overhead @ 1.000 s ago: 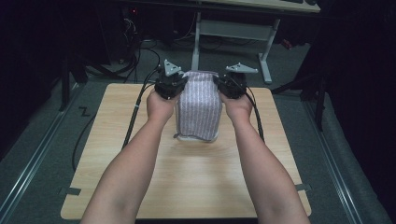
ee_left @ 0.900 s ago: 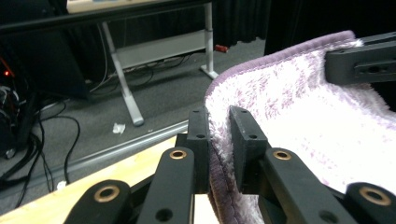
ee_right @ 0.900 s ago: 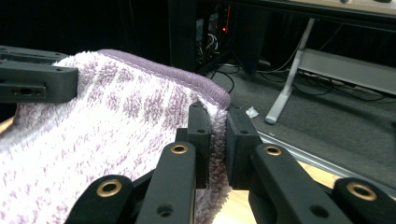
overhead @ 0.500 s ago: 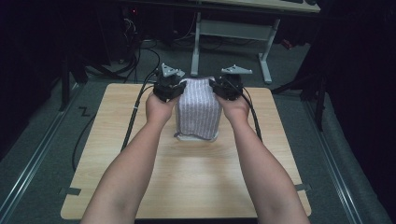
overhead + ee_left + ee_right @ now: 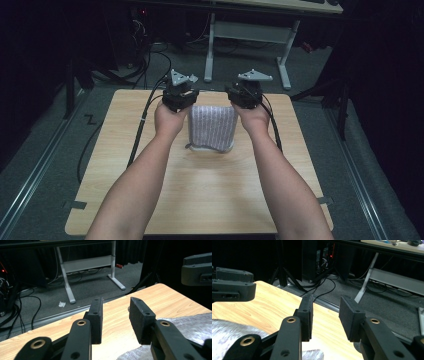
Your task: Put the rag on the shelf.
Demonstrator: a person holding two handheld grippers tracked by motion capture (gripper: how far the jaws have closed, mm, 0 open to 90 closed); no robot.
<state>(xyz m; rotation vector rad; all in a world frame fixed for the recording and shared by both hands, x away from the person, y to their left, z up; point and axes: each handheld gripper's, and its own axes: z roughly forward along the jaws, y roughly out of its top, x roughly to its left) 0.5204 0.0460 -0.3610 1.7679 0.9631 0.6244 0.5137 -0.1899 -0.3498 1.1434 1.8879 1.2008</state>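
Note:
A folded grey striped cloth (image 5: pixel 212 127) lies flat on the wooden table (image 5: pixel 200 200), near its far edge. My left gripper (image 5: pixel 179 96) stands at the cloth's far left corner and my right gripper (image 5: pixel 246 94) at its far right corner. Both have just been opening their jaws. In the left gripper view the left gripper (image 5: pixel 116 302) is open with bare table between its pads, and the cloth (image 5: pixel 185 322) lies low on the right. In the right gripper view the right gripper (image 5: pixel 325 300) is open too, with the cloth (image 5: pixel 232 332) at lower left.
Black cables (image 5: pixel 142 125) trail from both grippers over the table's left and right sides. Beyond the far edge are a white-legged desk frame (image 5: pixel 247 35) and floor cables. The near half of the table is bare wood under the forearms.
Both grippers have opened and let go of the cloth's far edge. The cloth, held raised at the far edge before, has dropped and now lies shorter and flat on the table.

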